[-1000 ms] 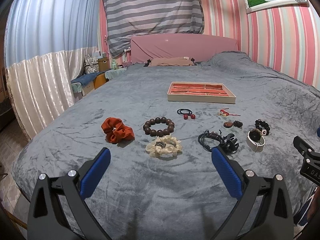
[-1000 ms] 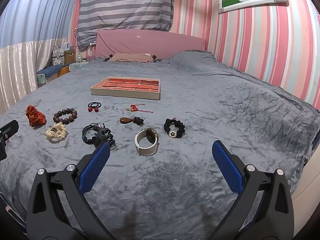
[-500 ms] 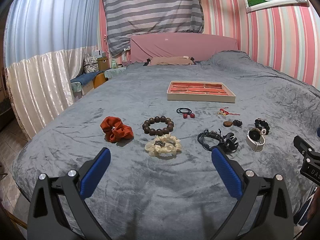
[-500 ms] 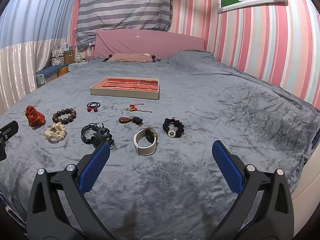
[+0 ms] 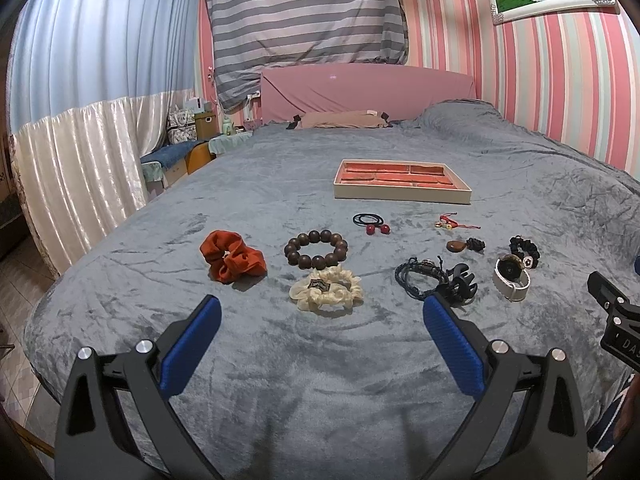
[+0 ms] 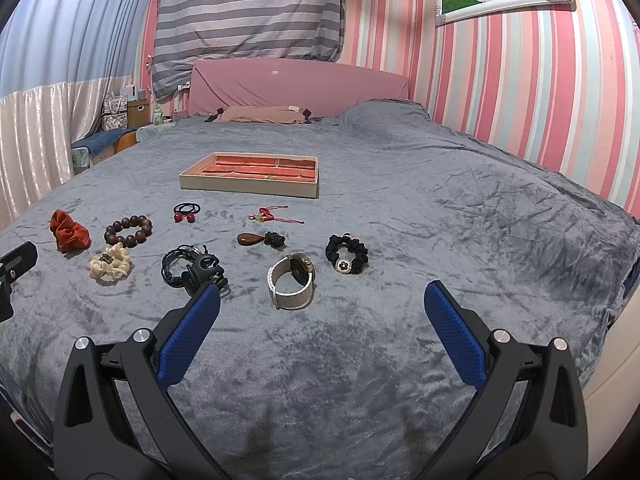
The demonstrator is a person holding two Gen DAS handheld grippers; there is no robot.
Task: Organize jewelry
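- Two grippers are in view, and both stand wide open with nothing between the blue pads: the left gripper (image 5: 322, 314) and the right gripper (image 6: 322, 302).
- Task items lie loose on the grey bedspread (image 6: 460, 216); the tray (image 6: 252, 176) sits beyond them, upper centre of both frames, and its red compartments look unfilled.
- Left wrist view, lower centre: the cream scrunchie (image 5: 326, 289) lies straight ahead of the left gripper, between its two pads as framed, with the wooden bead bracelet (image 5: 316, 249) just behind it and the orange scrunchie (image 5: 232, 256) to the left.
- Right wrist view, centre: the watch (image 6: 291, 280) lies just ahead of the right gripper and left of its midline. Its band loop is on edge, with the long axis running roughly away from the camera.
- The black scrunchie (image 6: 346, 254) lies beside the watch, slightly farther up the frame. The black claw clip (image 6: 202, 272) lies just past the right gripper's left pad.
- Judgement: each gripper is nearer its own half of the row, so the watch suits the right gripper and the cream scrunchie the left.
- Judgement: the decisive relation is depth; every item lies between the grippers and the tray, so carrying runs forward, toward the top of the frame.
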